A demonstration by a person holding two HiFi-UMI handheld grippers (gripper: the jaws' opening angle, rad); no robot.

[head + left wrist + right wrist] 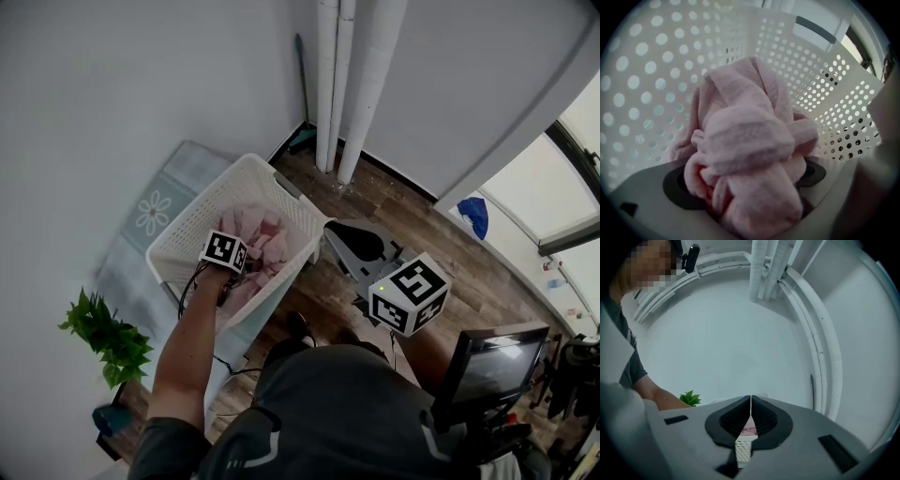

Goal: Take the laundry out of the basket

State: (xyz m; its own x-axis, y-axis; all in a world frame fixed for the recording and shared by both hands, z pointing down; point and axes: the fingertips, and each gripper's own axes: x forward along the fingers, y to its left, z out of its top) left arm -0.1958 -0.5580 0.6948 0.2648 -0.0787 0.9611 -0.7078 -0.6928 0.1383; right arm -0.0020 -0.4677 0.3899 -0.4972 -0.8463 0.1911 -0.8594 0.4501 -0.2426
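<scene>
One heap of pink laundry (255,246) lies in the white perforated basket (192,230), piled toward the basket's middle and its near side. In the left gripper view a thick wad of that laundry (750,154) fills the whole gap between the jaws. It bulges over the inner edge of each dark pad and spills forward over the gripper's grey body. The left gripper (227,255) reaches down inside the basket from the near rim. Its jaws are held partway apart by the cloth and closed on it from both sides. Behind the wad the dotted basket wall (647,70) curves round on the left and the far side.

The right gripper (750,404) is outside the basket, just beside its right-hand rim and above the wooden floor (394,206). Its jaws are pressed together at the tips and grip nothing. Through the narrow slit lower down, a strip of basket and a bit of pink show beyond.

The basket stands partly on a pale blue mat (155,211) with a flower print, close to the wall. White pipes (347,84) run up the corner beyond it. A green plant (105,337) sits left of the person's left arm (183,356).
</scene>
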